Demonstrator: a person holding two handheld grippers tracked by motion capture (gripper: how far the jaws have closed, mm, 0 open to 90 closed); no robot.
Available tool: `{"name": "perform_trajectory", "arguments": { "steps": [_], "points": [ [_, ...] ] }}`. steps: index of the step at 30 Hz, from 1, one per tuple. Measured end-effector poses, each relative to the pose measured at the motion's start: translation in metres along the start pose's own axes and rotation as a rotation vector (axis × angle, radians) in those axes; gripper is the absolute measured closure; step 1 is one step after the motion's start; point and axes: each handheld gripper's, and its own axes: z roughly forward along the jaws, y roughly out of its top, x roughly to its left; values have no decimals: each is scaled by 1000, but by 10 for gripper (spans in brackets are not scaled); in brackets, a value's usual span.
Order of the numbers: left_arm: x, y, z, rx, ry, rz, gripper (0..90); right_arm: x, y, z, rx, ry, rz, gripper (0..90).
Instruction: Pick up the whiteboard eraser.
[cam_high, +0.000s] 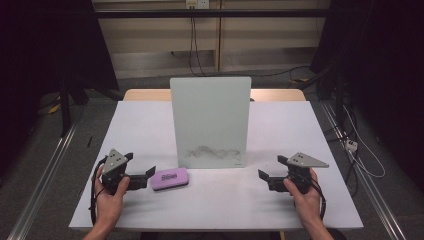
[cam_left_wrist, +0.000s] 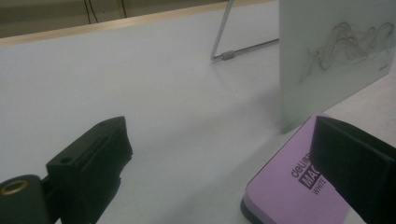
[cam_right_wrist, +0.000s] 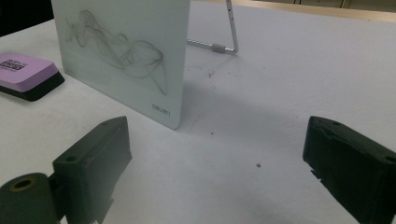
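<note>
A small glass whiteboard (cam_high: 210, 121) stands upright on a wire stand in the middle of the white table (cam_high: 140, 125), with grey scribbles (cam_high: 212, 151) low on its face. A purple eraser (cam_high: 170, 178) lies flat just left of the board's base. My left gripper (cam_high: 141, 166) rests at the front left, open, its near jaw close beside the eraser (cam_left_wrist: 299, 186) with nothing between the jaws. My right gripper (cam_high: 271, 167) sits at the front right, open and empty, pointing at the board's lower right corner (cam_right_wrist: 166, 112).
Behind the board, its metal stand (cam_left_wrist: 224, 46) reaches back on the table. The table's wooden far edge (cam_high: 145, 94) lies beyond. Cables (cam_high: 352, 145) trail on the floor at the right. Dark curtains hang at both sides.
</note>
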Motion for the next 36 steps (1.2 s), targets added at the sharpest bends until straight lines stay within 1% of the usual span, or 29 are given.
{"name": "perform_trajectory", "arguments": {
  "steps": [4,9,10,14,15,16,17,18,19,20,23,24,28,29,30,31,33,35,36],
  "points": [
    [-1,0,0,13,3,13,51,-1,0,-1,-5,4,3,75],
    [-2,1,2,23,-16,7,47,-2,-1,-1,-5,12,5,75],
    [-2,2,2,33,-29,7,49,-2,-1,-1,-5,15,4,75],
    [0,3,3,59,-50,5,54,-2,-1,0,6,30,13,76],
    [0,3,3,60,-67,-3,58,-2,-1,0,7,31,9,76],
    [1,3,4,63,-67,-9,63,-1,-1,0,7,30,8,76],
    [1,3,4,59,-59,-15,64,-1,-1,0,5,30,7,76],
    [1,3,4,52,-59,-20,66,-1,-1,0,5,29,7,76],
    [3,3,4,60,-64,-15,72,-1,-1,0,5,30,7,76],
    [4,4,4,57,-68,-17,73,-1,-1,0,5,29,5,76],
    [6,5,4,64,-63,-12,73,-1,-1,0,8,27,5,76],
    [7,5,5,67,-85,-16,73,-1,-1,1,8,26,3,76],
    [6,9,7,77,-110,4,73,-1,-2,2,15,28,3,76],
    [6,9,7,77,-110,4,72,-1,-2,2,15,28,3,76],
    [4,10,8,85,-101,32,73,-1,-1,2,13,30,5,76],
    [4,10,8,85,-101,32,72,-1,-1,2,13,28,4,76],
    [2,10,10,111,-123,35,73,-1,-1,3,12,26,1,76],
    [1,10,11,111,-129,30,73,0,0,3,13,27,2,76],
    [2,11,10,116,-131,37,73,0,0,3,12,27,0,76]
  ]
}}
